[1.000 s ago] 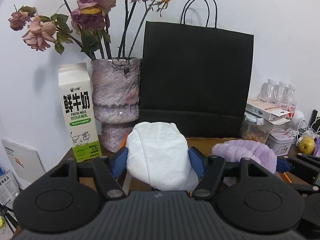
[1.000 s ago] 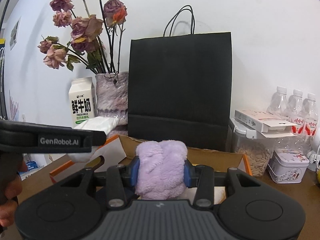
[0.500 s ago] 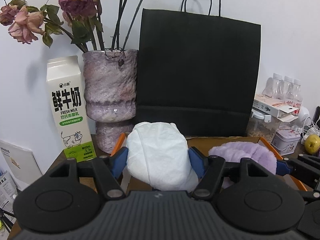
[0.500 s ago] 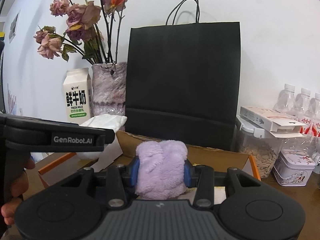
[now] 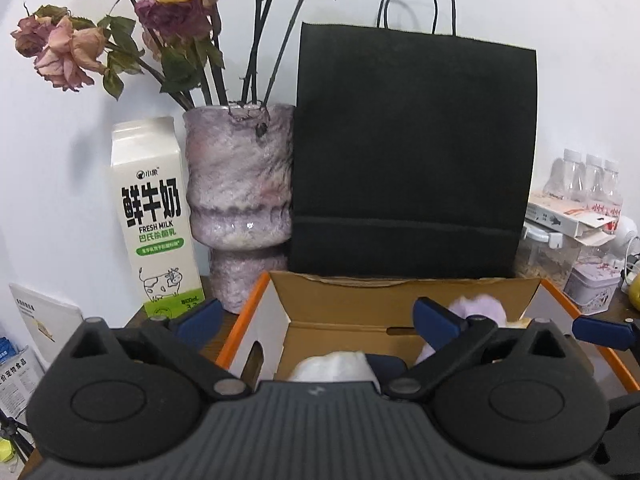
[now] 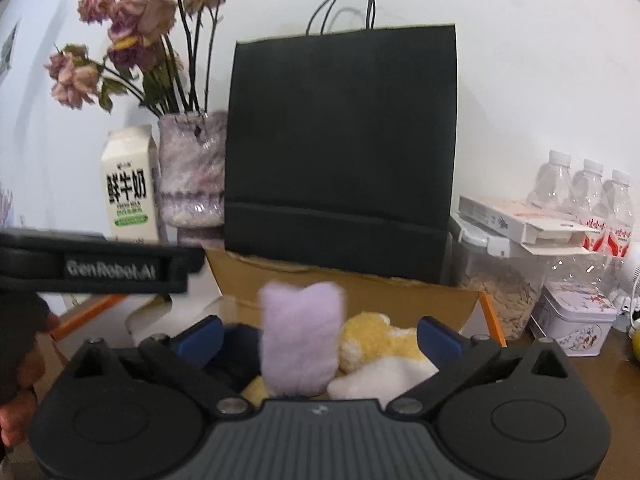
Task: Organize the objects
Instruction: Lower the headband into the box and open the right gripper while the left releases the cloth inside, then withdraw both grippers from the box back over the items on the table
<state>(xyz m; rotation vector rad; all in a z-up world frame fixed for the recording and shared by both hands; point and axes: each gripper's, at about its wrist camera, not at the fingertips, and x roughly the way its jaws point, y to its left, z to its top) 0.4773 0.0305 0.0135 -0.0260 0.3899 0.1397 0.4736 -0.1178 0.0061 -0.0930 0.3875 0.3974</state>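
Note:
An open cardboard box [image 5: 360, 300] with orange edges stands in front of me; it also shows in the right wrist view [image 6: 352, 284]. My left gripper [image 5: 316, 320] is open above it; the white bundle [image 5: 332, 366] lies below between the fingers, inside the box. My right gripper [image 6: 318, 334] is open; the purple fluffy item [image 6: 300, 344] stands loose between its fingers, blurred, in the box. That purple item shows in the left wrist view [image 5: 478, 308] too. A yellow plush [image 6: 372, 340] and a white soft item [image 6: 384, 378] lie in the box.
A black paper bag [image 5: 412, 160] stands behind the box. A milk carton [image 5: 154, 220] and a vase of dried roses [image 5: 240, 200] stand at the left. A jar [image 6: 500, 280], a tin [image 6: 576, 320] and water bottles [image 6: 584, 200] stand at the right.
Both grippers have opened. The white bundle and the purple fluffy item have left the fingers and dropped down into the box.

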